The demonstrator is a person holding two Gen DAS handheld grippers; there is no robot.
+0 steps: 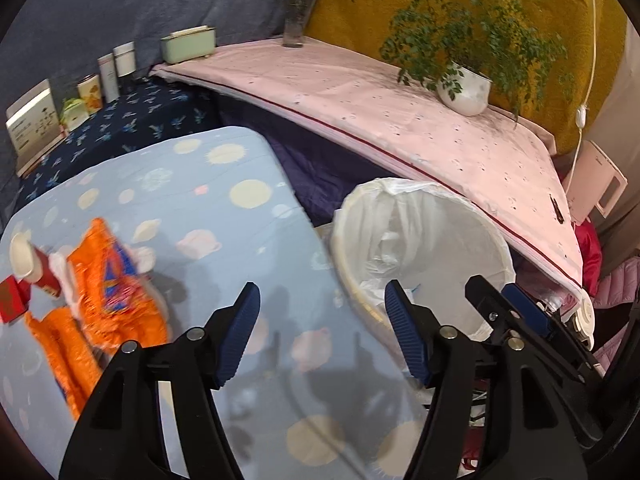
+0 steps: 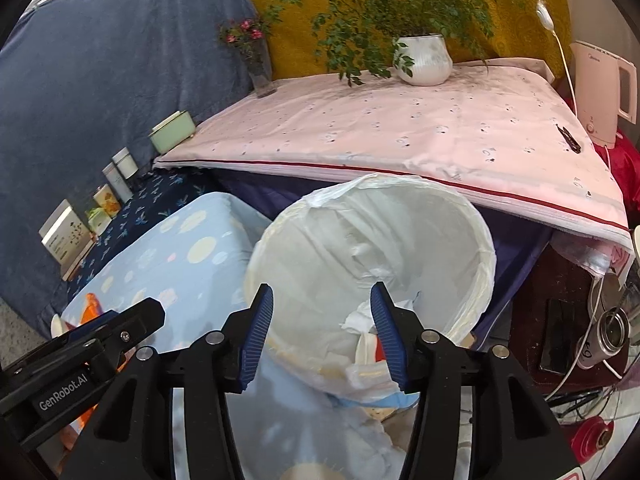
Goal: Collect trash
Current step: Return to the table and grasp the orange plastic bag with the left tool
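Note:
A round bin with a white liner (image 1: 424, 248) stands beside a table with a light blue planet-print cloth (image 1: 168, 208). In the right wrist view the bin (image 2: 400, 240) holds crumpled paper and wrappers (image 2: 368, 356). Orange snack wrappers (image 1: 104, 304), a red and white cup (image 1: 36, 268) and a small red box (image 1: 12, 300) lie on the cloth at the left. My left gripper (image 1: 320, 332) is open and empty over the cloth's edge by the bin. My right gripper (image 2: 320, 336) is open and empty over the bin's near rim.
A higher pink-covered surface (image 2: 400, 128) behind the bin carries a potted plant (image 2: 424, 60) and a flower vase (image 2: 260, 72). Boxes and tins (image 1: 60, 112) line a dark blue shelf at left. A white kettle (image 2: 600, 92) and cables (image 2: 592, 352) are at right.

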